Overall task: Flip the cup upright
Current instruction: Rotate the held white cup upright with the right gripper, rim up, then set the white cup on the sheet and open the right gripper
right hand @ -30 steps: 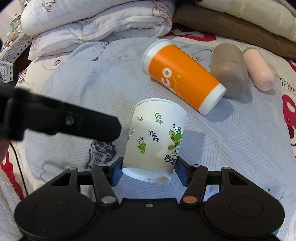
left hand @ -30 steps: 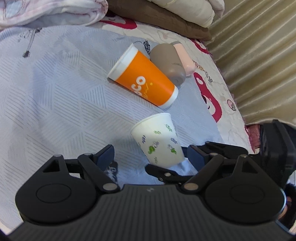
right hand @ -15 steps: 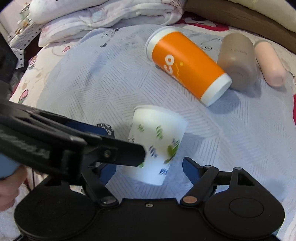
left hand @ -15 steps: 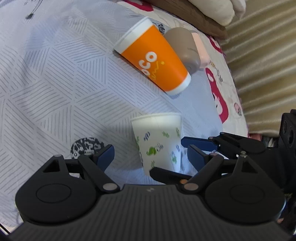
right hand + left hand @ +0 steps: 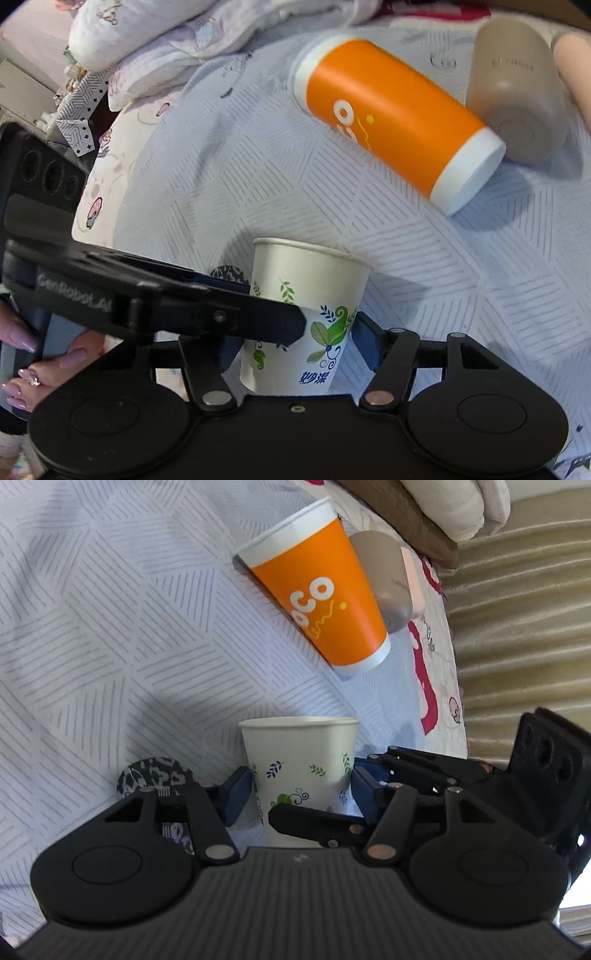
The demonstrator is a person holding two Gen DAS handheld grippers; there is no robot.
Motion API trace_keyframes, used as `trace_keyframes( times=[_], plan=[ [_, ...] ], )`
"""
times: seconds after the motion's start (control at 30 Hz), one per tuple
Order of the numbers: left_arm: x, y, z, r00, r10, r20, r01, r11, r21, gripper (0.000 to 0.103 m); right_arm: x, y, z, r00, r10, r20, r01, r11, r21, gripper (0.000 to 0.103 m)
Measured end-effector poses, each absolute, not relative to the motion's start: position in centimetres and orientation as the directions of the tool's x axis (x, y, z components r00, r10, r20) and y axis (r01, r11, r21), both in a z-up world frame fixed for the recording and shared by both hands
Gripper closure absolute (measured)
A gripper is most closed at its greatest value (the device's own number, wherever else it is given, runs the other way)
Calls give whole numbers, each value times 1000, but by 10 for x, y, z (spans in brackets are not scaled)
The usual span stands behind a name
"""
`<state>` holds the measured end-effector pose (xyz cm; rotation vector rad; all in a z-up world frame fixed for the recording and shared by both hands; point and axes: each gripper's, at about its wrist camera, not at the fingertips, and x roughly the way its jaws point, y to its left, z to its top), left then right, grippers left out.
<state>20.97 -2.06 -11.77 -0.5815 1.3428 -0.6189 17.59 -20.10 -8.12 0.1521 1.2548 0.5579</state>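
Note:
A white paper cup with green and blue leaf prints [image 5: 301, 764] stands upright, mouth up, on the pale blue patterned bedspread [image 5: 110, 635]. It also shows in the right wrist view [image 5: 306, 314]. My left gripper [image 5: 301, 790] is shut on the white paper cup, its blue pads against both sides. My right gripper [image 5: 295, 343] has the same cup between its fingers with small gaps on each side, so it is open. The left gripper's finger [image 5: 207, 314] crosses in front of the cup in the right wrist view.
An orange cup with white ends [image 5: 325, 590] [image 5: 395, 118] lies on its side behind. A taupe bottle [image 5: 388, 576] [image 5: 517, 92] and a pink one [image 5: 572, 66] lie beside it. Folded quilts [image 5: 155, 44] and pillows [image 5: 424, 513] line the back. A curtain [image 5: 524, 635] hangs at right.
The white cup went from tilted in the right gripper to upright. The right gripper opened, and the left gripper closed in around the cup and now grips it.

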Motion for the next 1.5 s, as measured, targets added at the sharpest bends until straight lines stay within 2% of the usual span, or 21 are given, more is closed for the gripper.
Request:
trace_keyframes(
  times=[0.13, 0.23, 0.33, 0.57, 0.77, 1.07, 1.33, 1.5],
  plan=[
    [209, -23, -100, 183, -673, -716, 177, 739, -650, 45, 172, -191, -72, 279, 452, -847, -386, 860, 332, 35],
    [204, -26, -80, 256, -645, -720, 274, 762, -586, 45, 167, -179, -62, 395, 408, -823, -483, 854, 192, 35],
    [202, -27, -64, 327, -615, -717, 339, 785, -519, 46, 158, -167, -55, 505, 385, -773, -547, 835, 58, 35],
    [201, -33, -60, 469, -527, -708, 404, 841, -359, 46, 156, -147, -70, 698, 330, -635, -566, 798, -207, 35],
    [204, -33, -72, 488, -473, -734, 404, 868, -291, 47, 163, -145, -88, 718, 351, -601, -575, 786, -228, 35],
    [195, -42, -74, 528, -443, -724, 448, 870, -205, 47, 157, -147, -94, 750, 353, -560, -550, 802, -231, 35],
    [196, -41, -76, 484, -466, -741, 455, 857, -242, 47, 152, -143, -93, 748, 325, -579, -531, 816, -227, 35],
    [195, -41, -76, 464, -467, -753, 455, 855, -250, 42, 149, -142, -91, 722, 309, -619, -530, 822, -208, 33]
  ],
)
